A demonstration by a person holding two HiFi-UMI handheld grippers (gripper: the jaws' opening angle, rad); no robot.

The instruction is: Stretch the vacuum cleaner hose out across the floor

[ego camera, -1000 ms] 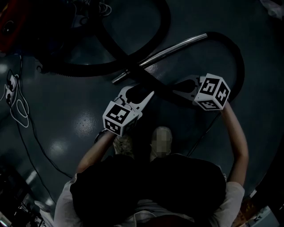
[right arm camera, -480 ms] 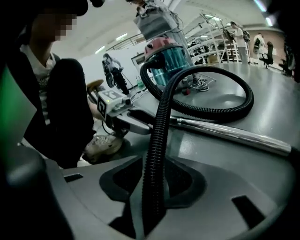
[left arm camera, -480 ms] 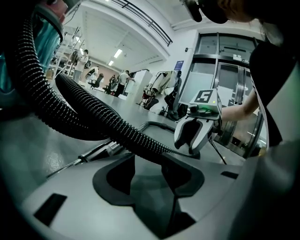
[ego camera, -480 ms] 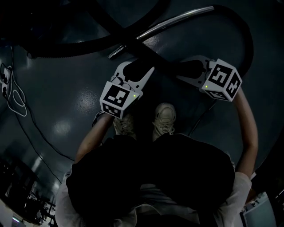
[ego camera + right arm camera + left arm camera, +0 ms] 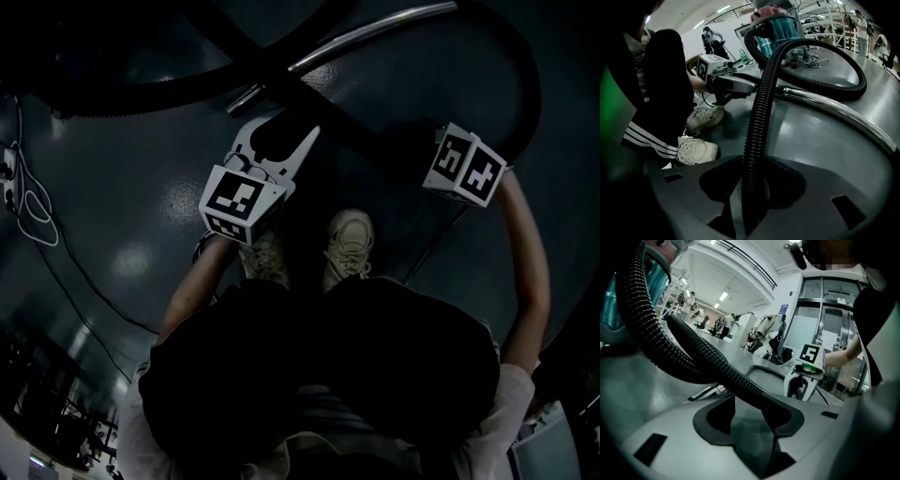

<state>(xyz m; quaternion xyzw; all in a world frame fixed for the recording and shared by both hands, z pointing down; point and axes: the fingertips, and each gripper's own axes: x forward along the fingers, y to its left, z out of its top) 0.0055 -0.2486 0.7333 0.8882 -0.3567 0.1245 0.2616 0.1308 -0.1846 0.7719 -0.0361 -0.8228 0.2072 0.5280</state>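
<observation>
The black ribbed hose loops over the dark floor and crosses in front of my feet. My left gripper is shut on a stretch of it, which runs in between the jaws. My right gripper points steeply down, so the head view shows only its marker cube. Its jaws have just been opening. The hose stands between them and the pads press its sides. The chrome tube lies beyond. The red and teal vacuum cleaner stands at the back.
My two pale shoes stand just behind the grippers. A white cable coils on the floor at the left, and a thin dark cord runs under the right arm. People and equipment stand far off in the hall.
The right gripper has sunk and tipped downward over the hose, its jaws going from beside the hose to around it. The left gripper keeps its hold and has hardly moved.
</observation>
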